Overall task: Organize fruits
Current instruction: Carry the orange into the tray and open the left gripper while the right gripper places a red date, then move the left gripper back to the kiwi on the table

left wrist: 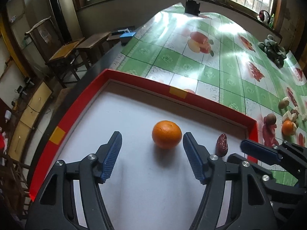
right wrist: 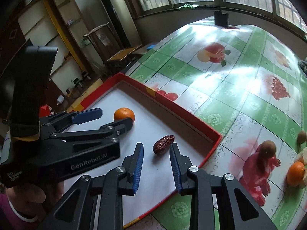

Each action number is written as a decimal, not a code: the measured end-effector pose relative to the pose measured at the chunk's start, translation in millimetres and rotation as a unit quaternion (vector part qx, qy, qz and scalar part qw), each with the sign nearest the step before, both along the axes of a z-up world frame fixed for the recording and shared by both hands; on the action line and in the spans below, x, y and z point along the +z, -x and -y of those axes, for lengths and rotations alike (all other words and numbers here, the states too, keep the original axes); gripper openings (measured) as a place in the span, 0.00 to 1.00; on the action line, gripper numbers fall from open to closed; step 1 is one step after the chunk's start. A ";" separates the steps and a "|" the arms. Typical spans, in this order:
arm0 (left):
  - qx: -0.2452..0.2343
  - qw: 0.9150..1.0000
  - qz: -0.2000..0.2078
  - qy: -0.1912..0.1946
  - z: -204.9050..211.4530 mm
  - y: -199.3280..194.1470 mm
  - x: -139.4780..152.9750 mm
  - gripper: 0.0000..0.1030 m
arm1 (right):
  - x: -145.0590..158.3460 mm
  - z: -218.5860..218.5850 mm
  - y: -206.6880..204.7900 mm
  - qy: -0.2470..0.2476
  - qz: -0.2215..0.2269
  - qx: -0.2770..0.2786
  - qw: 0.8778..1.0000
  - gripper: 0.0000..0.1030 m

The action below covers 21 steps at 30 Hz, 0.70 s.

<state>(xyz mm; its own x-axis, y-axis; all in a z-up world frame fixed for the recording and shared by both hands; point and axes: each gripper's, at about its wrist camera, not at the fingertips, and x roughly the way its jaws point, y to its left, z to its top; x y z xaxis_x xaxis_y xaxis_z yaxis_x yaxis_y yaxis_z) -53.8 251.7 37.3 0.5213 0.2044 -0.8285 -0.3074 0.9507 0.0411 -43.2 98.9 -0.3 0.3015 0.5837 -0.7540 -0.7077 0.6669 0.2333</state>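
An orange (left wrist: 167,137) lies on the white floor of a red-rimmed tray (left wrist: 207,103). My left gripper (left wrist: 152,140) is open, its blue pads clear of the fruit, which sits just past the tips. A wrinkled red date (left wrist: 222,147) lies to the orange's right in the same tray. In the right wrist view my right gripper (right wrist: 156,148) stands open over the tray (right wrist: 182,113), and the date (right wrist: 163,144) rests on the floor between its tips, not pinched. The orange (right wrist: 124,114) and the left gripper (right wrist: 115,117) show at the left there.
On the green fruit-print tablecloth (left wrist: 211,65), right of the tray, lie another orange (right wrist: 295,173), a brown round fruit (right wrist: 268,149) and several pale pieces (left wrist: 289,113). A dark green bundle (left wrist: 273,50) sits far right. Wooden benches (left wrist: 76,51) stand beyond the table's left edge.
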 end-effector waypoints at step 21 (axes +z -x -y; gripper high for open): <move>-0.072 0.995 0.062 -0.012 98.4 22.9 47.1 0.65 | 32.7 109.8 20.6 -0.041 0.023 -0.092 0.995 0.34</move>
<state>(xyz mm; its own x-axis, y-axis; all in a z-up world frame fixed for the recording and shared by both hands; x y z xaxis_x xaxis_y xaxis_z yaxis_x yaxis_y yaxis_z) -76.6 153.4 84.4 0.6442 0.1386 -0.7522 -0.1721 0.9845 0.0340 -63.8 -10.9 32.4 0.4416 0.5743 -0.6893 -0.5871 0.7659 0.2620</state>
